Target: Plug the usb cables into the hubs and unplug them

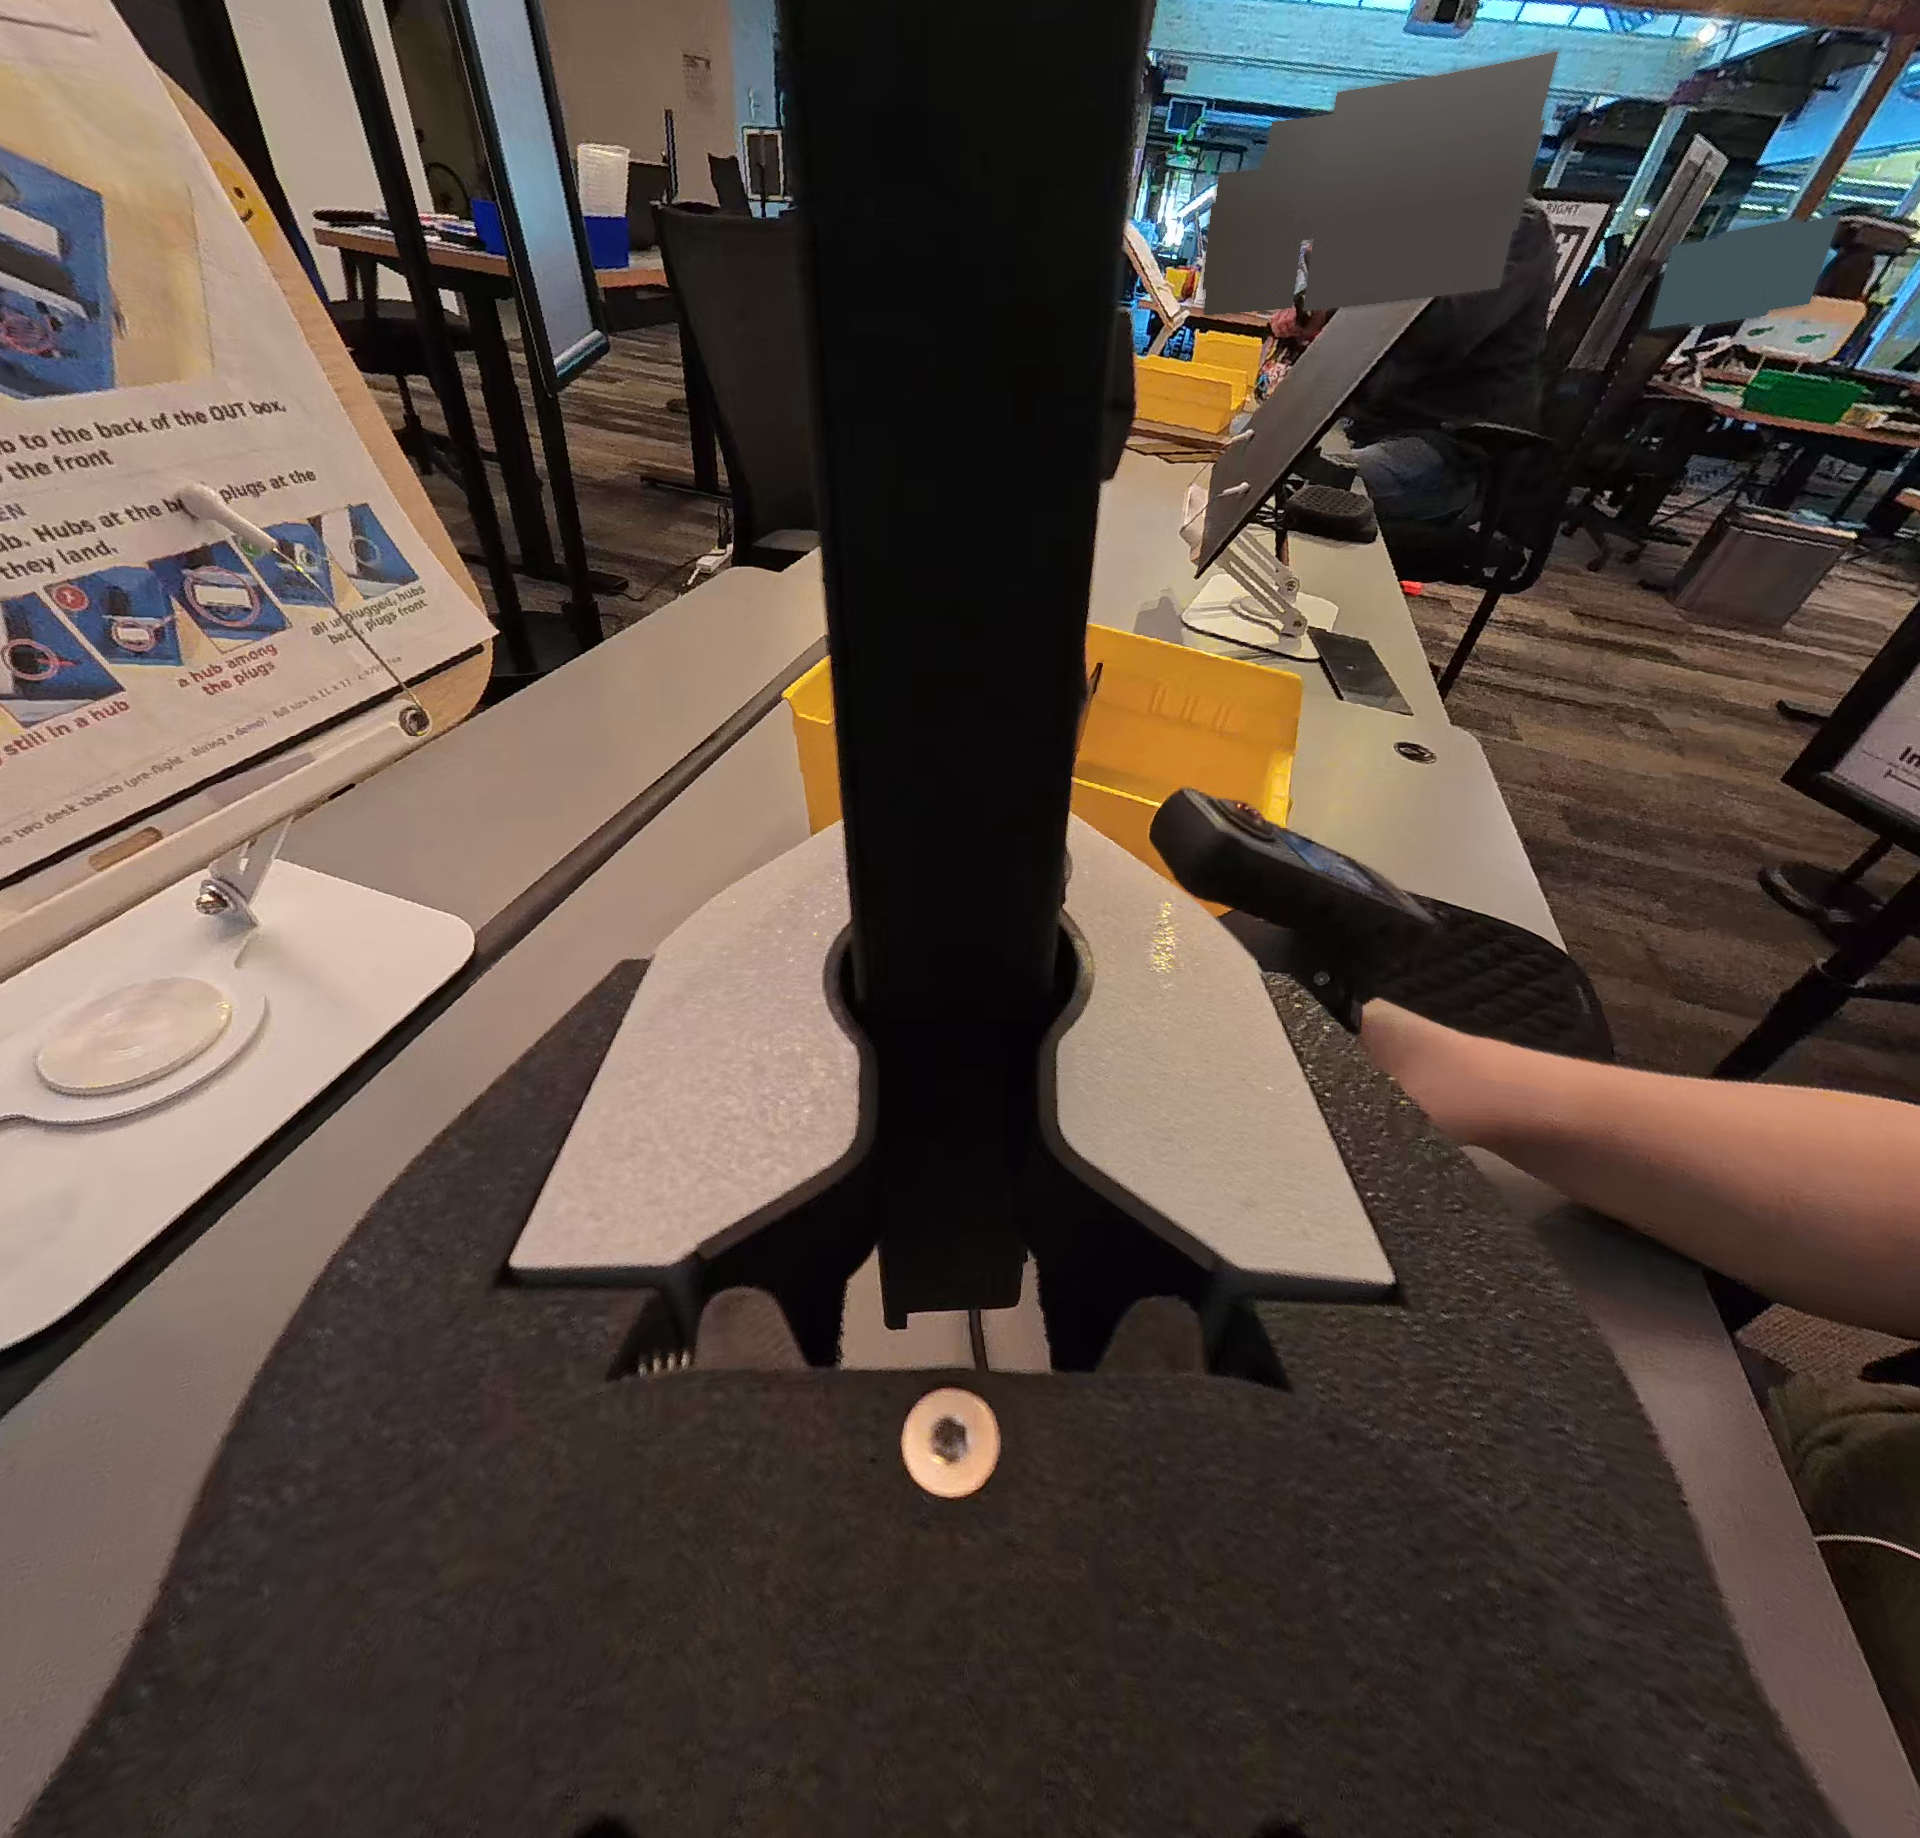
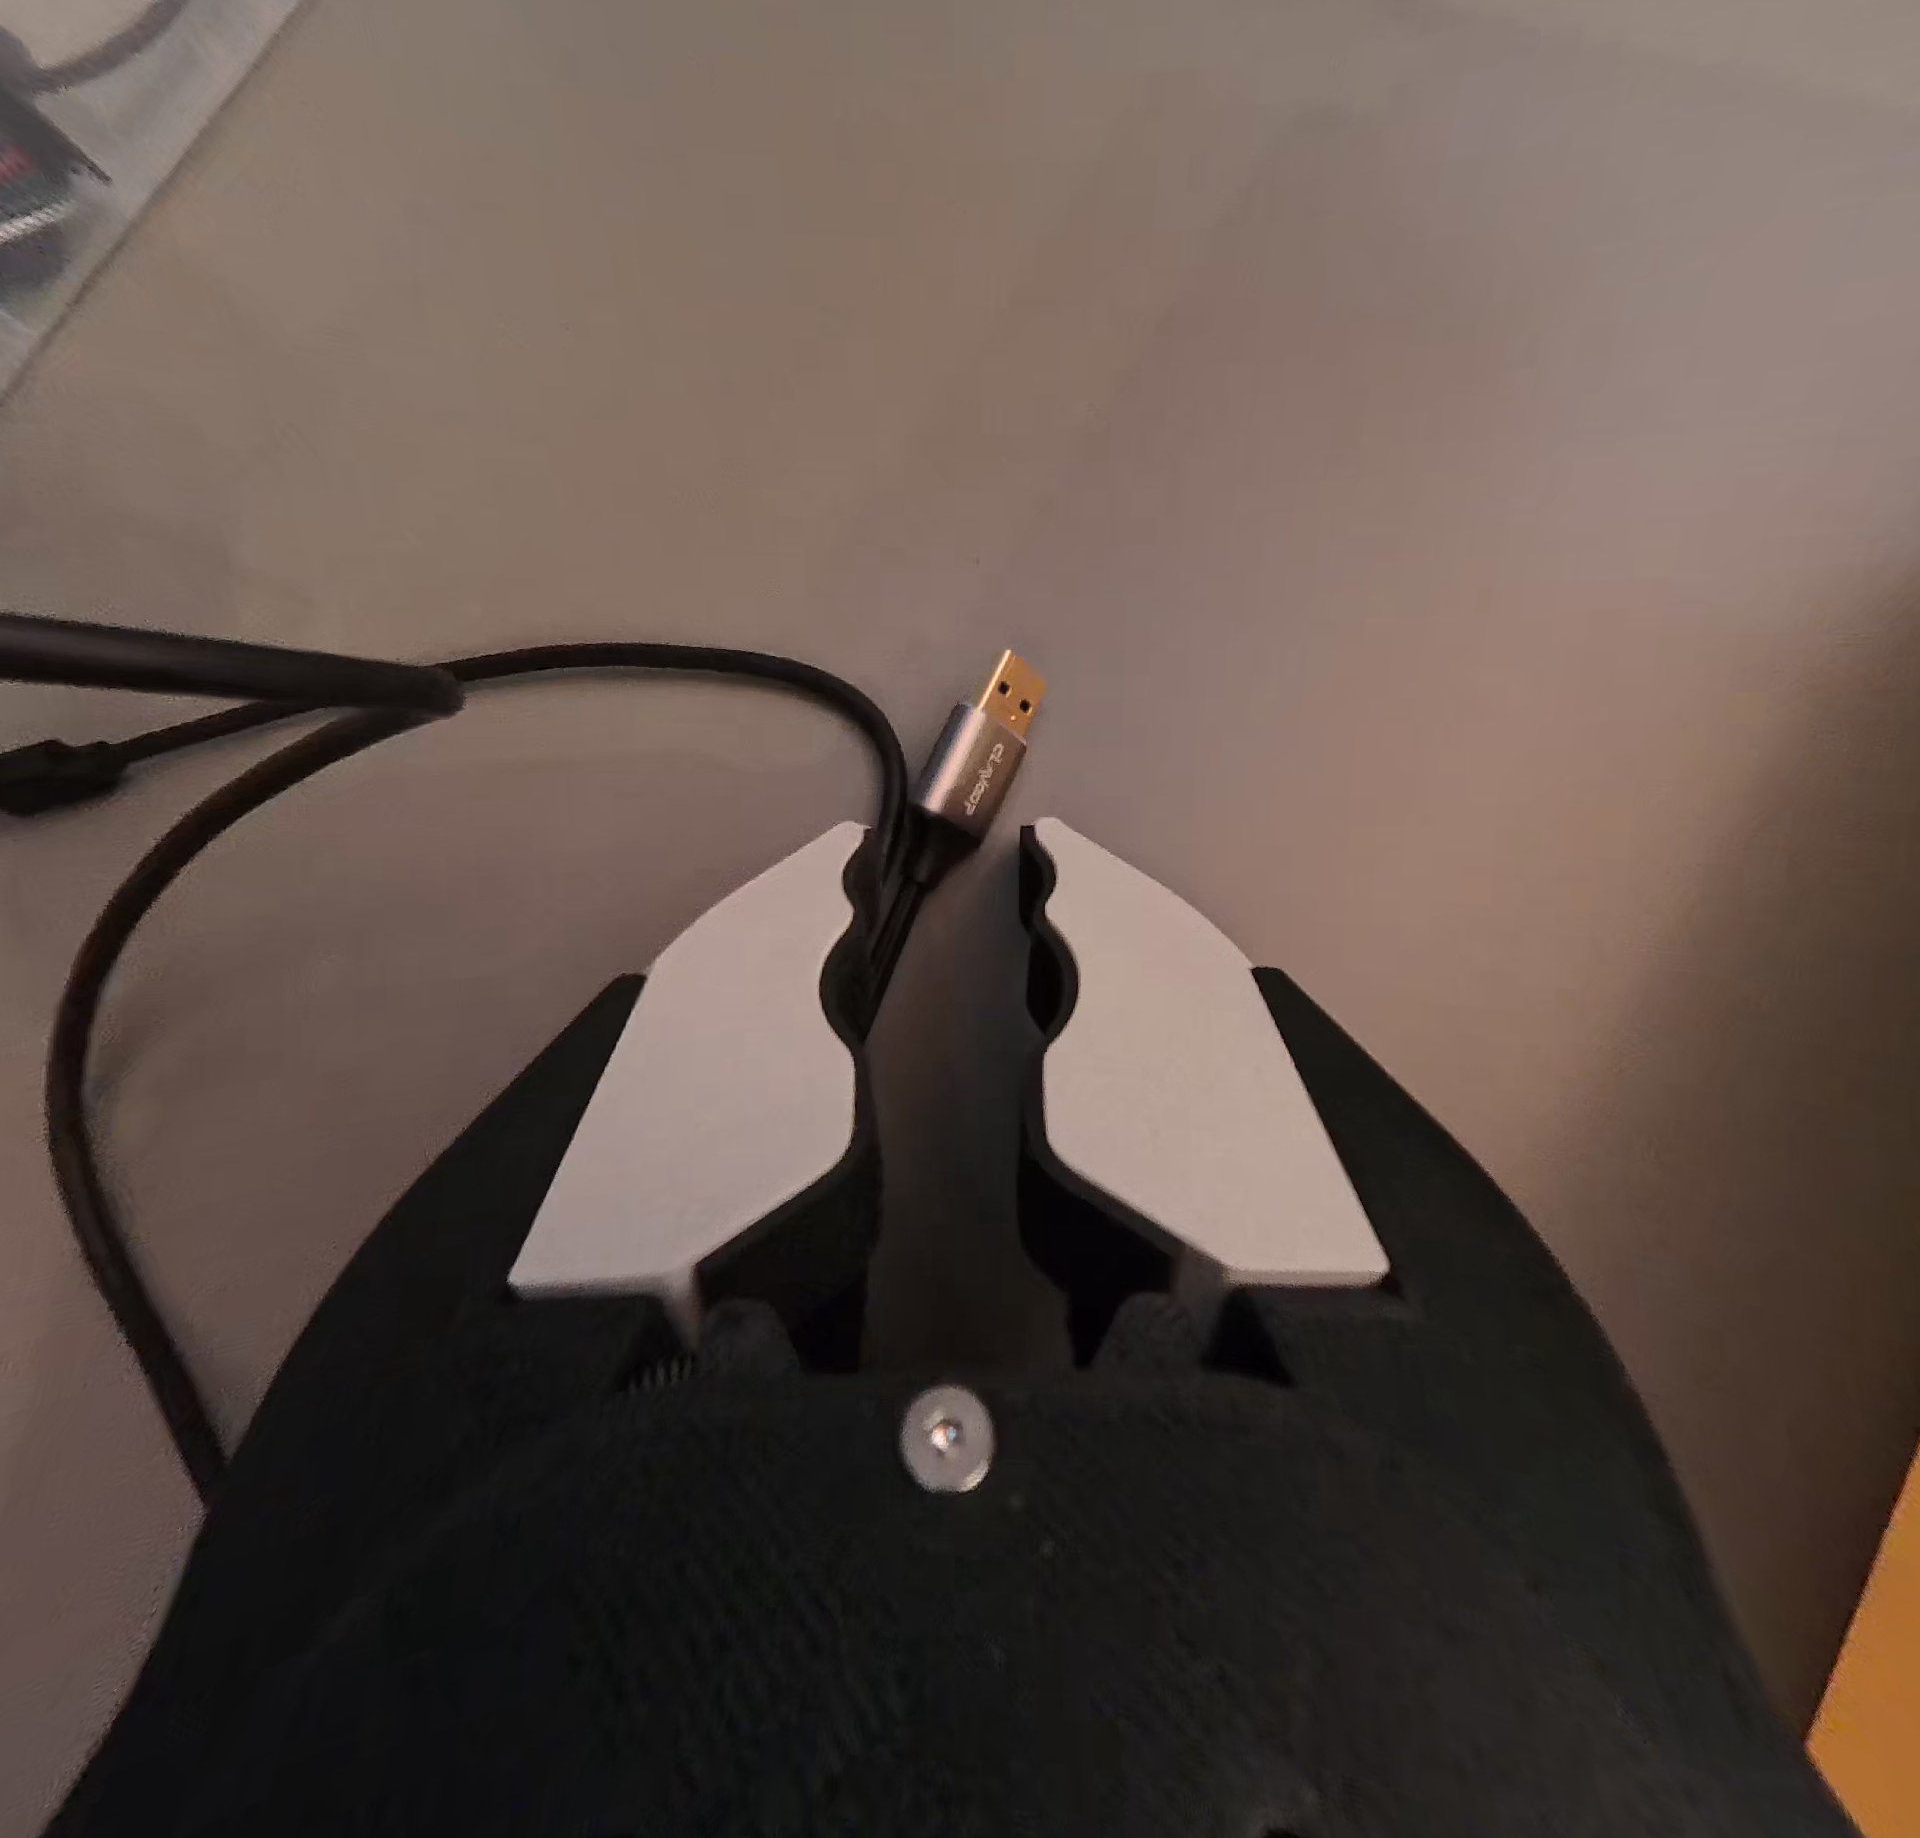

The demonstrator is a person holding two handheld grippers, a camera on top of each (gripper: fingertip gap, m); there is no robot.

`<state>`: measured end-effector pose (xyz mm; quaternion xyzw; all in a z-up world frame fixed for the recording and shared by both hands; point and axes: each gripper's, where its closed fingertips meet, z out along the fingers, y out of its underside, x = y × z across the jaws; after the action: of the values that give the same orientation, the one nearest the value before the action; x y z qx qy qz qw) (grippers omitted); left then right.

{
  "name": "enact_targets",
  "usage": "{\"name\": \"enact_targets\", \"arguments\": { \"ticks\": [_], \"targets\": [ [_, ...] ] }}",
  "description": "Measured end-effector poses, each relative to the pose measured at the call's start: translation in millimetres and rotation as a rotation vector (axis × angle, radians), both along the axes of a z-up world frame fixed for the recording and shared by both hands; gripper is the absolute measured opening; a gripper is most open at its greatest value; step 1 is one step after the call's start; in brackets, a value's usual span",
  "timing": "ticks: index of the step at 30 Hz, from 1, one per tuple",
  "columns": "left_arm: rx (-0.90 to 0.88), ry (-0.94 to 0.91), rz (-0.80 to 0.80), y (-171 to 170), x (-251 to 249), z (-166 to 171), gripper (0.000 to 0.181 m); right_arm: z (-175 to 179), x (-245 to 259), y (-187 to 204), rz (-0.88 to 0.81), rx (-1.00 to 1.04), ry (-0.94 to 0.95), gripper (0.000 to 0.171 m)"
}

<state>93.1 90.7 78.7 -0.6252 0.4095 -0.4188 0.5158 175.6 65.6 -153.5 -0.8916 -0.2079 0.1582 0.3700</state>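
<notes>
USB plug (image 2: 985, 749): gold-tipped, grey metal sleeve, lying flat on the grey table (image 2: 1299, 386), tip aimed up and slightly right in the right wrist view; just ahead of the right gripper's fingertips, nearer the left-hand finger.
Cable (image 2: 665, 658): black, leaving the plug's rear, passing between the fingers against the left-hand pad, then looping back beside the plug and arcing away to the left across the table; a second, thicker black lead crossing it at the left edge.
Right gripper (image 2: 943, 832): lowered close over the table, pointing along it; fingers (image 2: 1153, 1061) parted by a moderate gap, clamping nothing, cable merely lying in the gap.
Hub (image 1: 961, 386): long black bar, standing upright between the left gripper's pads, rising out of the top of the left wrist view; lower end seated deep in the jaw.
Left gripper (image 1: 958, 957): raised above the table, level, facing across the room; white pads (image 1: 727, 1040) closed against both sides of the hub, gripping it.
Forearm (image 1: 1621, 1154): bare, reaching in from the right and forward, wrist ending in the black body of the right gripper, tilted down toward the table.
Yellow bin (image 1: 1195, 718): on the table behind the hub, partly hidden by it.
Instruction sheet (image 1: 156, 500): propped on a white stand at the left.
</notes>
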Motion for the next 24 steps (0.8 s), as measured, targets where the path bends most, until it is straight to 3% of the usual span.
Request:
{"name": "enact_targets", "arguments": {
  "ticks": [13, 24],
  "targets": [
    [0.010, -0.005, -0.006, -3, 0, 5, 0.026, 1, -2, -3, -0.048, -0.048, 0.046, 0.023],
    [0.012, 0.010, 0.007, 0, -1, 1, 0.026, -1, -8, 0, 0.026, -0.004, -0.024, 0.015]
  ]
}}
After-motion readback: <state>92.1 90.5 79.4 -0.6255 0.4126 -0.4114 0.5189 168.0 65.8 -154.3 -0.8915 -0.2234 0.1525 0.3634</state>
